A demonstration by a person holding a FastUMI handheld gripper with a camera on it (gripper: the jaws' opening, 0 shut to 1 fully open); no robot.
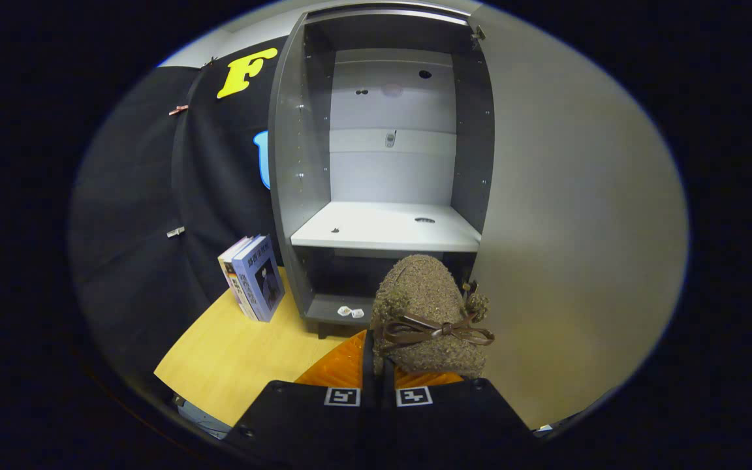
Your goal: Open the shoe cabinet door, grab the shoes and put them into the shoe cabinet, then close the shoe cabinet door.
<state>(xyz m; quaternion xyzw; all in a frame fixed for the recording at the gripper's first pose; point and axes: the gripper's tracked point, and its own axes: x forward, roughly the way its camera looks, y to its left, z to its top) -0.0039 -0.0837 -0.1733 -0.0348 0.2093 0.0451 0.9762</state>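
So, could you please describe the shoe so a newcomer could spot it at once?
Start at the tall grey open shoe cabinet. Just before its bottom compartment, the fuzzy brown slipper-style shoe sits gripped in the tool. Its dark brown ribbon bow sets it apart from the blue books nearby.

One shoe (429, 313), tied with one bow (435, 330), is seen gripped between the two fingers (343, 369). One cabinet (382, 163) with one open door (565, 215) and one white shelf (386, 228) is counted. Two books (253, 277) are stood on the worktop (239, 359), and two small white bits (350, 312) lie on the cabinet floor.
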